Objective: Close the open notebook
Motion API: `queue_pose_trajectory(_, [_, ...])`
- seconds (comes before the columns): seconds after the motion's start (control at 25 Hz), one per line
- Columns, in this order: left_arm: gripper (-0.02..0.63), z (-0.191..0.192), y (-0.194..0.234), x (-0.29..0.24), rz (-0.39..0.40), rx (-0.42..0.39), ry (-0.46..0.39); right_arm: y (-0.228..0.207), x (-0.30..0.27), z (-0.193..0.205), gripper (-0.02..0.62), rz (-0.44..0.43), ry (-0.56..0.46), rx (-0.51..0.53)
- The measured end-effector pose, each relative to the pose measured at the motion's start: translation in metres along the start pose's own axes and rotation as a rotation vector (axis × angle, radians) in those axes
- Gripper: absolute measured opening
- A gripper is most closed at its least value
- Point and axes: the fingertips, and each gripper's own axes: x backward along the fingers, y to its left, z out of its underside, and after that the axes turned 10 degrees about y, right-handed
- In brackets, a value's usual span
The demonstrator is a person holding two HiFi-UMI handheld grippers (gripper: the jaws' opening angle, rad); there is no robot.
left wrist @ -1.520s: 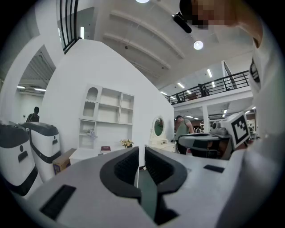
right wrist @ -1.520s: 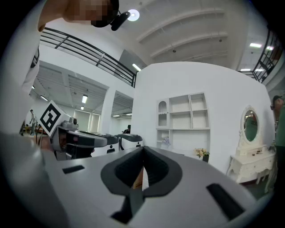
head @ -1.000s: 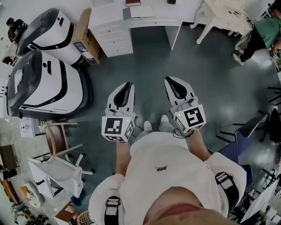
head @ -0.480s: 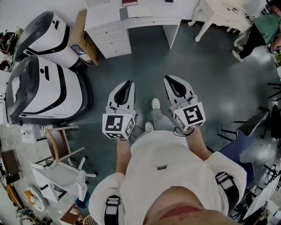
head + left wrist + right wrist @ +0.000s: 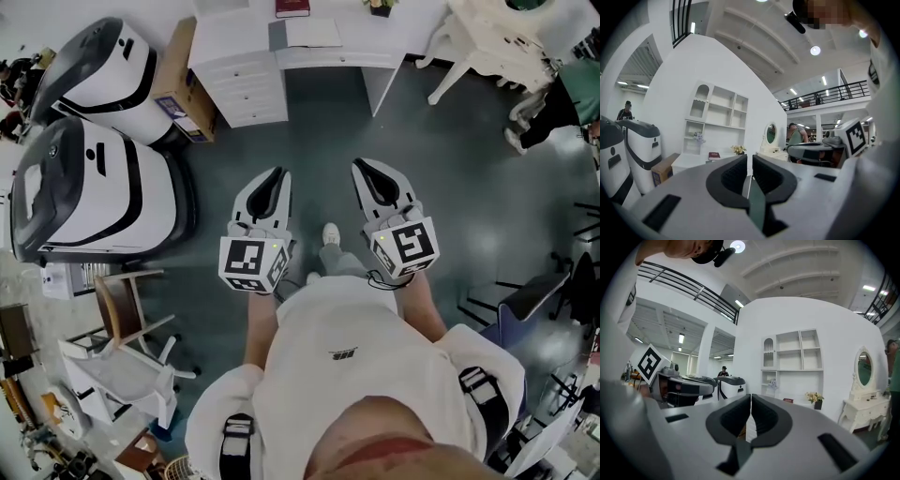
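Far ahead, an open notebook [image 5: 313, 33] lies flat on a white desk [image 5: 394, 42], with a dark red book [image 5: 292, 7] just behind it. Both grippers are held out in front of the person's body above the grey floor, well short of the desk. The left gripper [image 5: 271, 177] has its jaws together and nothing between them. The right gripper [image 5: 364, 170] is likewise shut and empty. In the left gripper view the red book [image 5: 714, 155] and a flower pot [image 5: 738, 149] show on the distant desk, and the right gripper view shows the same red book [image 5: 788, 401].
Two large white and black machines [image 5: 89, 183] stand at the left, a cardboard box [image 5: 178, 75] beside them. A white drawer unit [image 5: 246, 89] sits under the desk. A white dressing table [image 5: 497, 42] is at the back right, a chair [image 5: 127, 305] at the lower left, and a person [image 5: 562, 98] at the right edge.
The person has stepped forward, one shoe now ahead of the body. The desk has slid lower into view and more of its top shows. Both grippers keep the same pose.
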Motion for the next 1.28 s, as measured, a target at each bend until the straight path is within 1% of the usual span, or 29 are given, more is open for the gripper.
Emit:
queue_pose_trajectory(0.52, [0.0, -0.032, 0.041, -0.094, -0.021, 0.017, 0.01, -0.069, -0.085, -0.016, -0.002, -0.049, 0.009, -0.002])
queue_pose_trajectory(0.84, [0.0, -0.052, 0.047, -0.154, -0.023, 0.019, 0.014, -0.121, -0.121, -0.022, -0.002, -0.061, 0.014, -0.001])
queue_pose_trajectory(1.04, [0.0, -0.059, 0.043, -0.189, -0.017, 0.021, 0.021, -0.152, -0.133, -0.022, -0.002, -0.067, 0.012, -0.004])
queue_pose_trajectory(1.28, [0.0, -0.063, 0.042, -0.217, -0.024, 0.024, 0.039, -0.178, -0.148, -0.016, -0.002, -0.084, 0.023, -0.023])
